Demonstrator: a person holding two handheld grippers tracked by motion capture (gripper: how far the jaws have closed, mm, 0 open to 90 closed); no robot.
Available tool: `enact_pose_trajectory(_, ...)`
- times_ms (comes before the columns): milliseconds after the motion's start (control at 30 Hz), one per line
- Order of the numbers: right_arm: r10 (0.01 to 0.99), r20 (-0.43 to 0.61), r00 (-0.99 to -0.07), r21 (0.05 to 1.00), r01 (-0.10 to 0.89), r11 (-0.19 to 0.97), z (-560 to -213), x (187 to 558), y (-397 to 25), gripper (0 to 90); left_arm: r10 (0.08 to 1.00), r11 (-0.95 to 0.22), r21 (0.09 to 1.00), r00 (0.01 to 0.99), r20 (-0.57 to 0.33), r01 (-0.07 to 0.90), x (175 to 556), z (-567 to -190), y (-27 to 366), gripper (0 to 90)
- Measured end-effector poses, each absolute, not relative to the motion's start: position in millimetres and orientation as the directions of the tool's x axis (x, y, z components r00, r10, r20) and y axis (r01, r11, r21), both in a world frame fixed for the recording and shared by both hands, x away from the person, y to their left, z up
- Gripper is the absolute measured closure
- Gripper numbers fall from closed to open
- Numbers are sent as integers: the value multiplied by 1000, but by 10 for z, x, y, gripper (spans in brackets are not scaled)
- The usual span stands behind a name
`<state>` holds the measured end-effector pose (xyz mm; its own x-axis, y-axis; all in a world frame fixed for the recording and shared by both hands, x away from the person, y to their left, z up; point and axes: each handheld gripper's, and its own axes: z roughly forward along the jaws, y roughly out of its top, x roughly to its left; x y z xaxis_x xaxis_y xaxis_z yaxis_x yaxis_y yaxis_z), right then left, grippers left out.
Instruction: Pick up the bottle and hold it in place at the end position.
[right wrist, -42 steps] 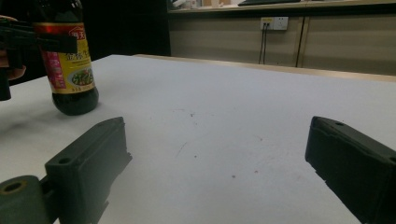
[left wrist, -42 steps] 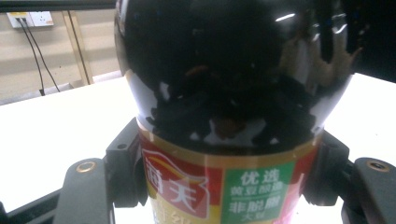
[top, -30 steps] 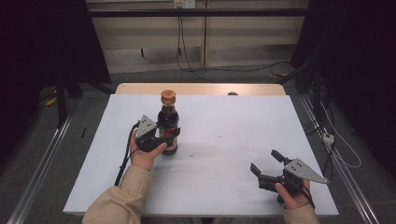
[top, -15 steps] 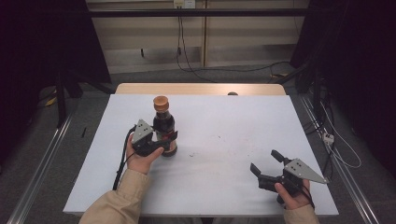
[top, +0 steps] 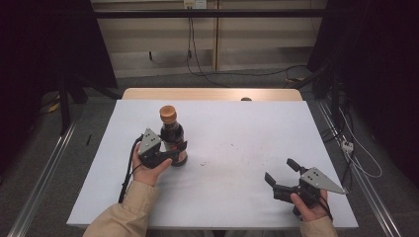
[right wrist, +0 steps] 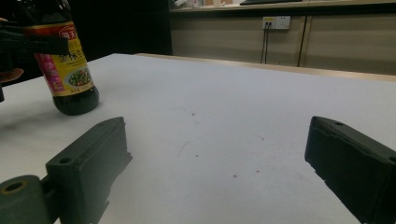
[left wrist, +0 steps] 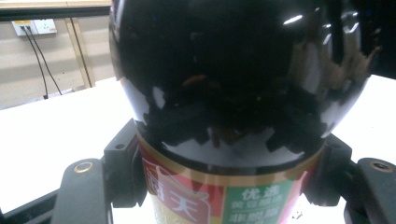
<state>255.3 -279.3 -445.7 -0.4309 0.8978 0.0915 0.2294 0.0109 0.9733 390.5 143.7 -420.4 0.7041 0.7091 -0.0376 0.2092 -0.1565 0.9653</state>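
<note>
One bottle [top: 172, 138] stands on the white table [top: 232, 123] — a dark sauce bottle with a brown cap and a red, yellow and green label. It sits upright on the table's left half, roughly midway between the near and far edges. Two grippers are in play, one in each hand.

The left gripper [top: 165, 154] has its jaws closed around the bottle's lower body. In the left gripper view the black jaws press against the label band on either side, below the glossy dark shoulder of the bottle [left wrist: 233, 93]. The left hand [top: 148, 170] wraps the gripper's body from behind, and a beige sleeve [top: 123, 212] reaches in from the bottom edge of the high view. A black cable [top: 129, 170] loops down from the gripper along the forearm.

The right gripper [top: 280, 174] lies low near the table's near right corner, well apart from the bottle, with its jaws spread wide and nothing between them. Its grey three-cornered plate [top: 323, 180] points to the right. The right hand [top: 309, 205] grips it from below. In the right gripper view the bottle [right wrist: 65, 70] shows at far left, with bare table between the open jaws — only a few faint reddish specks [right wrist: 245, 175] mark the surface.

Beyond the table, cables [top: 237, 73] trail across the floor, and a wall socket [right wrist: 276, 22] sits on the far wall.
</note>
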Motion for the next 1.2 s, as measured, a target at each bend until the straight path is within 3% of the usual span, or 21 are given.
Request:
enact_pose_trajectory(167, 899, 96, -426, 973, 230, 5, -4455, 2552, -2793, 56, 712, -191, 966, 702, 13, 176, 3902, -4109, 1429, 284)
enact_pose_trajectory(300, 899, 94, -428, 973, 231, 9, -4458, 2555, -2790, 55, 710, -146, 970, 704, -33, 193, 3917, -4084, 1438, 277)
enact_pose_trajectory(500, 899, 91, -428, 973, 231, 11, -4460, 2557, -2794, 55, 707, -184, 964, 707, -5, 191, 3938, -3987, 1412, 272)
enact_pose_trajectory(1200, 900, 96, -426, 974, 227, 3, -4456, 2553, -2818, 55, 730, -131, 969, 682, -47, 208, 4079, -3885, 1233, 283)
